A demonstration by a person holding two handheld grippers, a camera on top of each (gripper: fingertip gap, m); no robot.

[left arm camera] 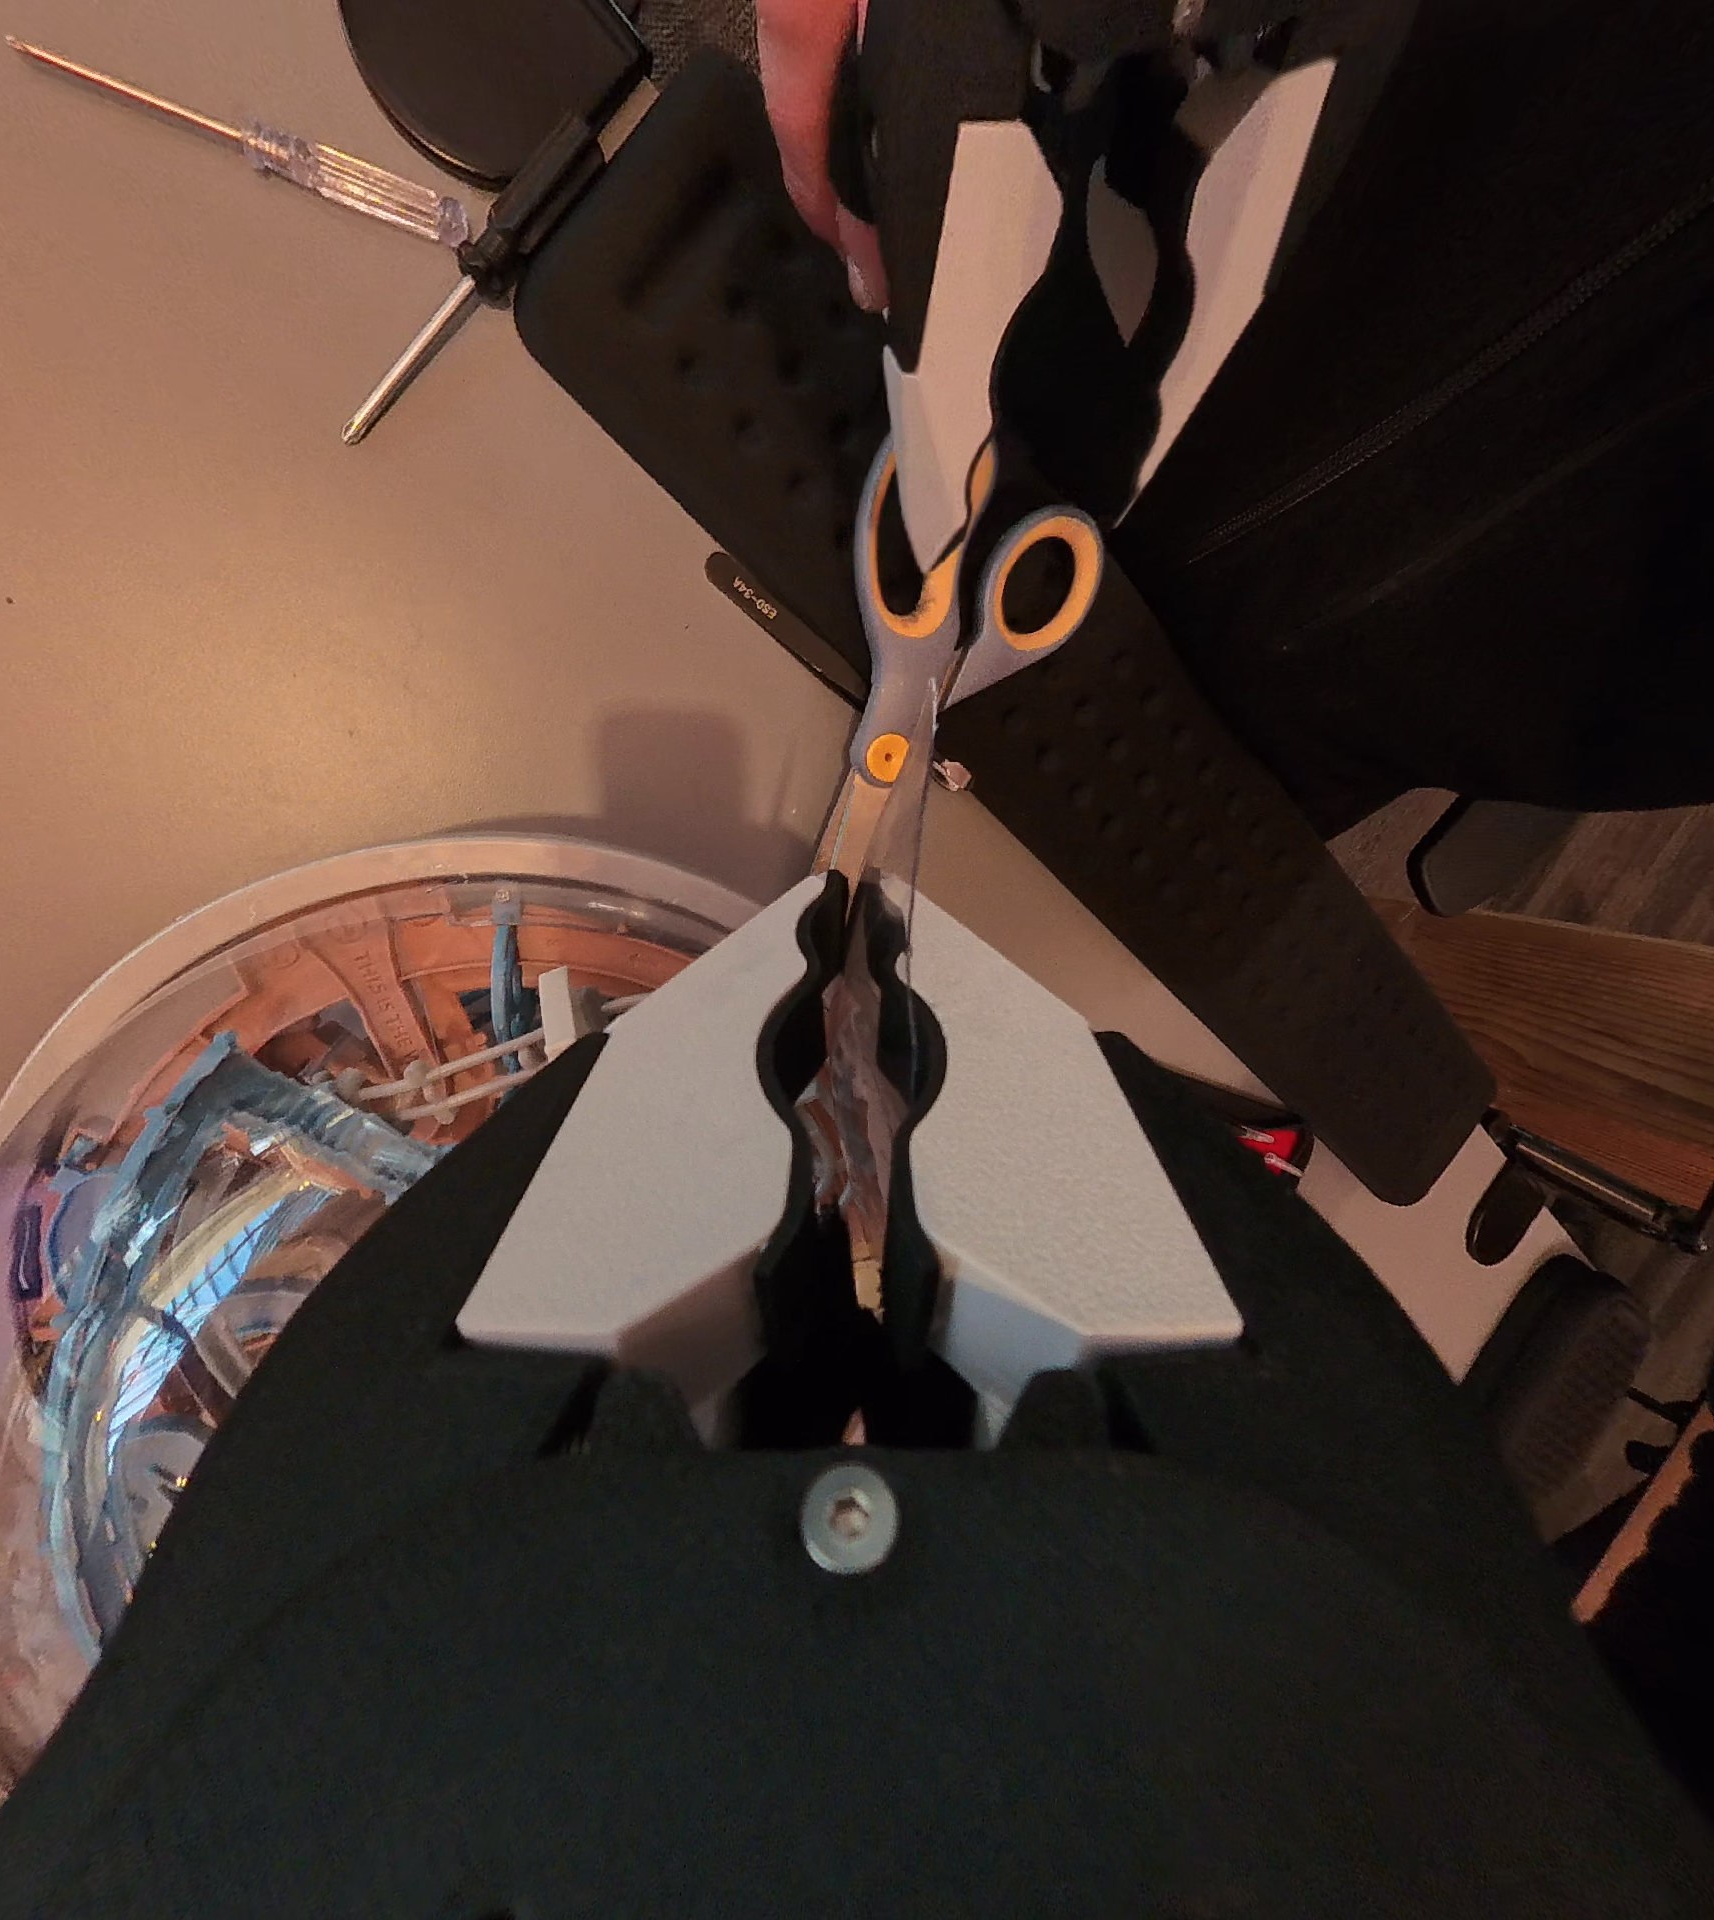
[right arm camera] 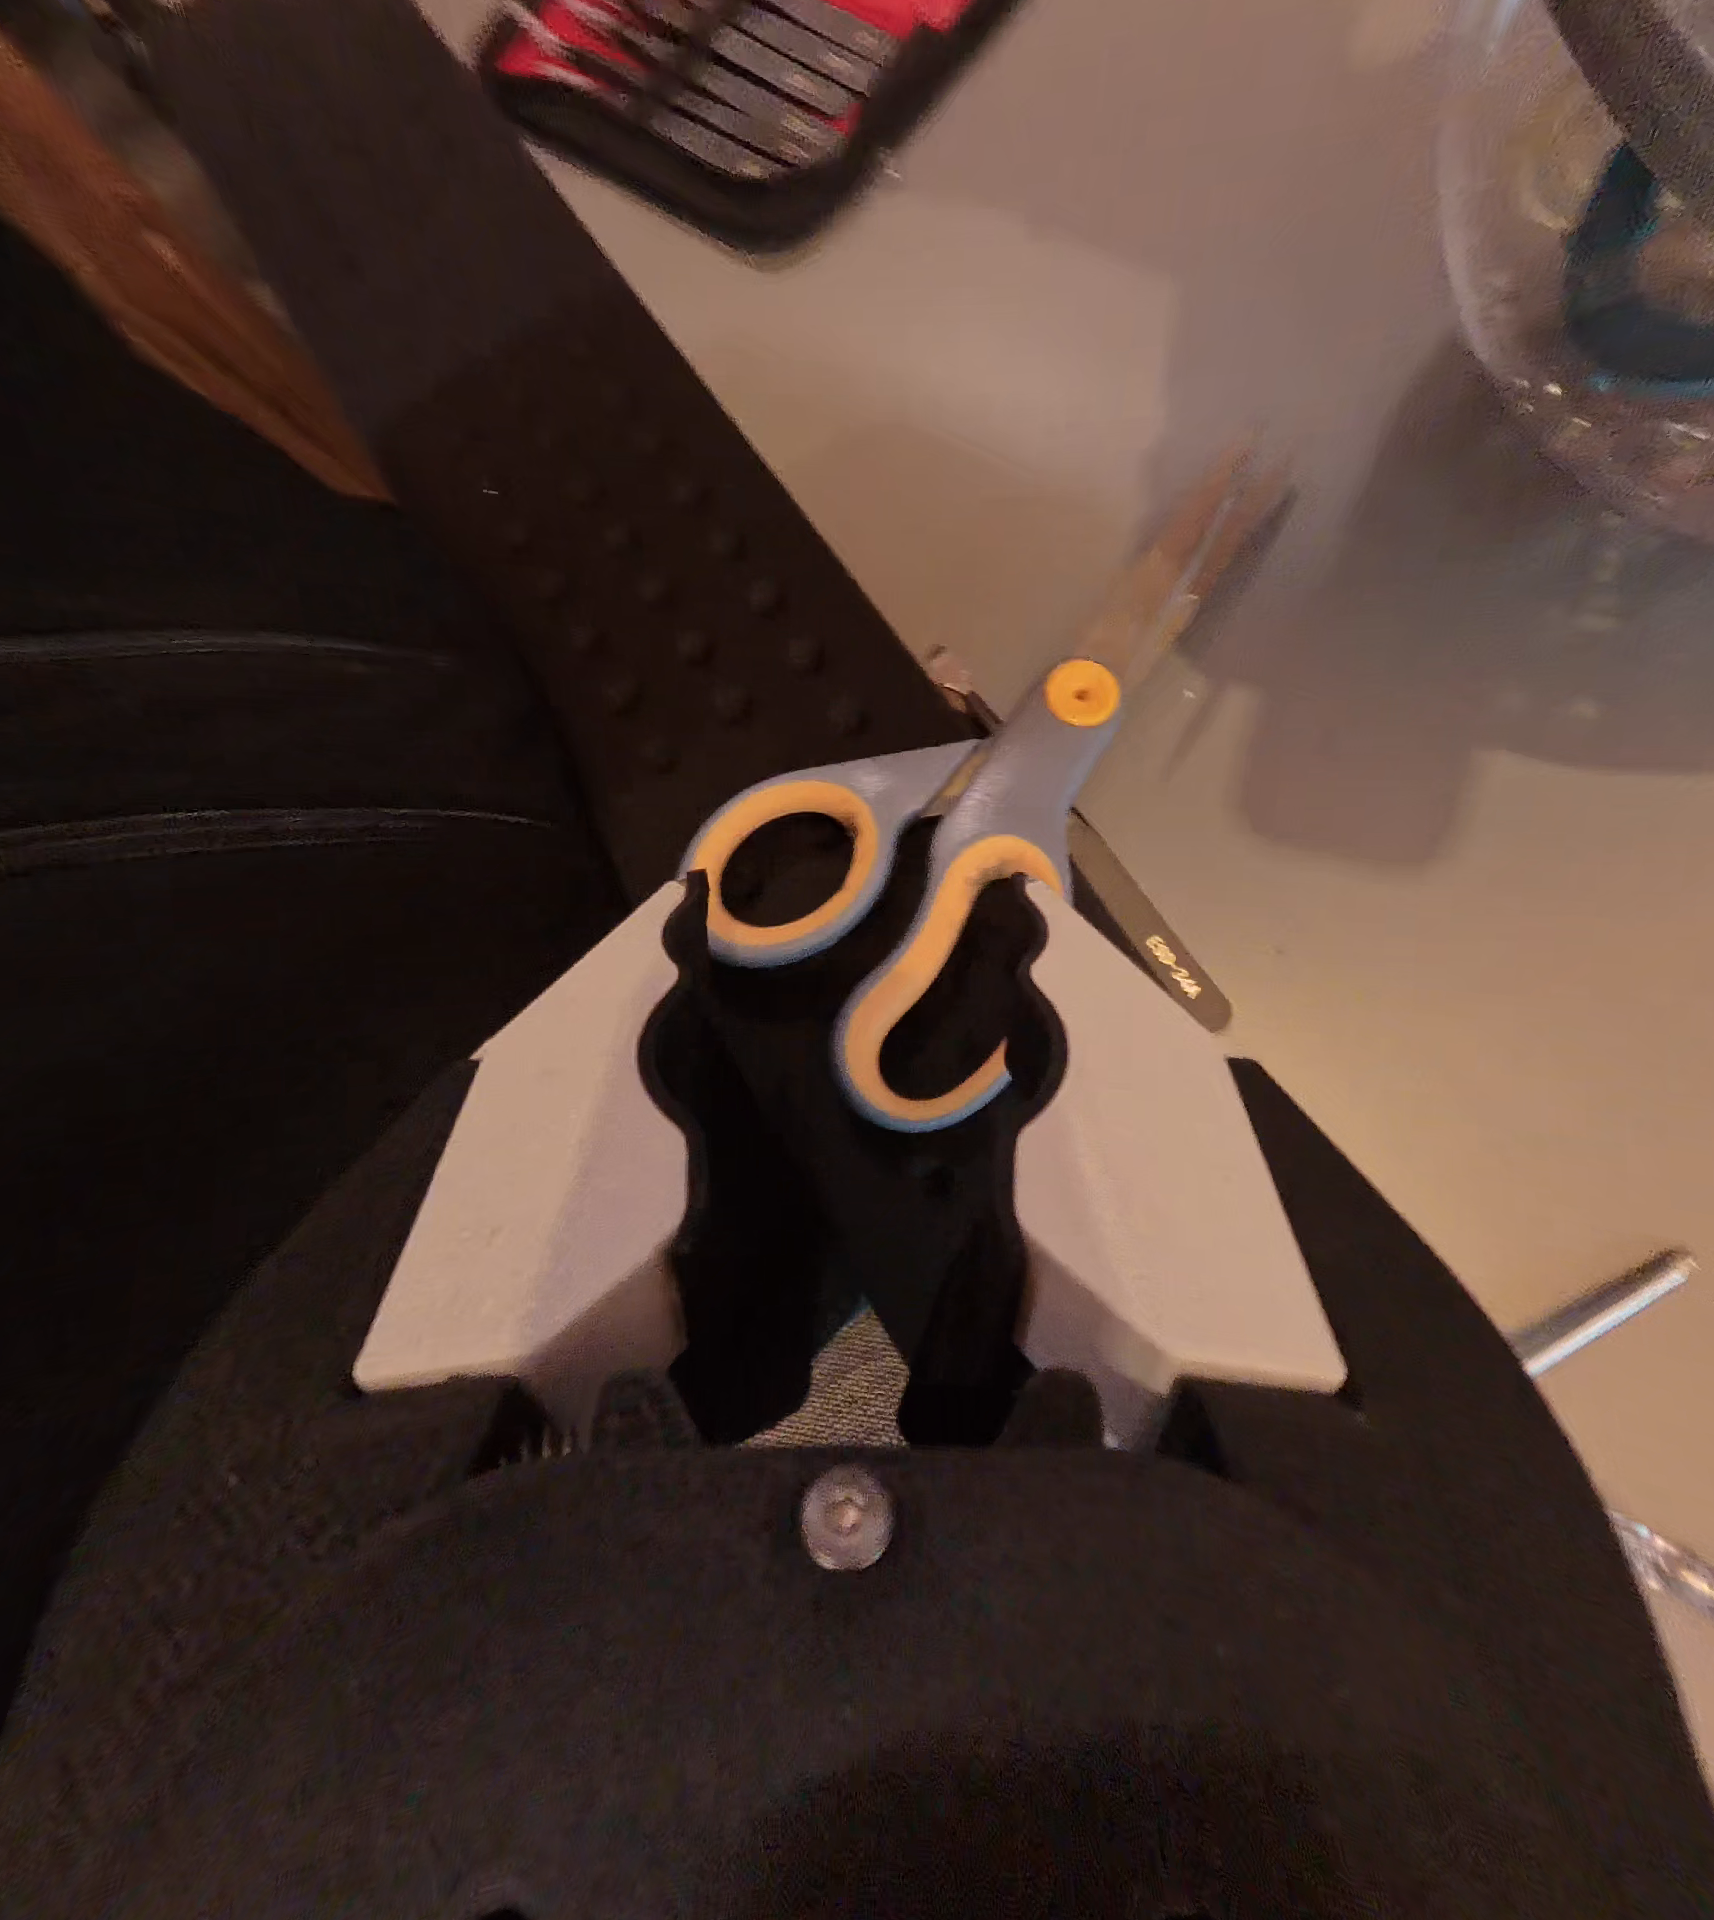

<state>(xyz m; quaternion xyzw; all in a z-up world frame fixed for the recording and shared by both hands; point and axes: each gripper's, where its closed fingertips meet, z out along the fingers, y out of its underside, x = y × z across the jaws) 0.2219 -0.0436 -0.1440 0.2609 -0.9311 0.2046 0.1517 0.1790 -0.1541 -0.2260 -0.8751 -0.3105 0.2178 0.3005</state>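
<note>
The left hand-held gripper [left arm camera: 848, 1039] is clenched on a thin, clear sheet of plastic film [left arm camera: 910, 831] with a crumpled, patterned part pinched between its black pads. The film stands on edge and runs straight forward from the fingertips. Just past those fingertips are the grey-and-orange scissors [left arm camera: 936, 623], their long axis in line with the gripper: blade tips nearest it, orange pivot further out, handle loops furthest. The blades meet the film's edge just beside the fingertips; whether they are cutting it cannot be told. At the far end of the scissors, the right hand-held gripper [right arm camera: 863, 987] has its jaws part spread, with one finger pushed through the larger handle loop and the smaller loop lying against the other finger, so it works the handles rather than pinching them. Left of the scissors, on the tan table [left arm camera: 209, 623], lie a black tweezer [left arm camera: 780, 623] and, further off, two screwdrivers [left arm camera: 333, 177]; a clear domed container [left arm camera: 261, 1091] sits near the left gripper.
</note>
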